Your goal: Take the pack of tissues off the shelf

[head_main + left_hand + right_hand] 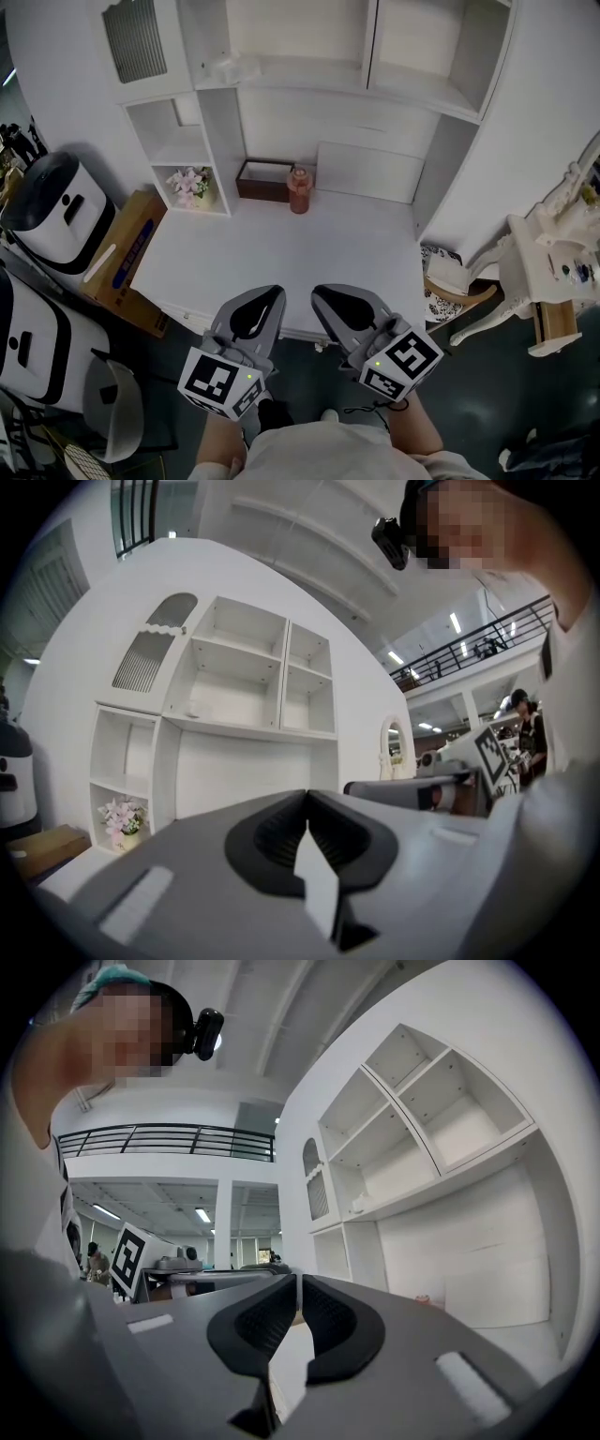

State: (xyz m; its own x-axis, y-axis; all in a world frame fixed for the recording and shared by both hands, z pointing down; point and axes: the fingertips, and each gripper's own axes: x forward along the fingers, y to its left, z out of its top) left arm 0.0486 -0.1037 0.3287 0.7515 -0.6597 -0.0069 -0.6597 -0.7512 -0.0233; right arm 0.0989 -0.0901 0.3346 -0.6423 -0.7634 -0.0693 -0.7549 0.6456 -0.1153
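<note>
The pack of tissues is a small pale packet lying on the white shelf above the desk, at the left end of the wide compartment. It shows as a small lump in the left gripper view and in the right gripper view. My left gripper and right gripper hang side by side over the desk's front edge, far below and in front of the pack. Both are shut with nothing between the jaws, as the left gripper view and right gripper view show.
On the white desk stand a brown open box and an orange bottle at the back. Pink flowers sit in a low left cubby. A cardboard box and white appliance are left, a white chair right.
</note>
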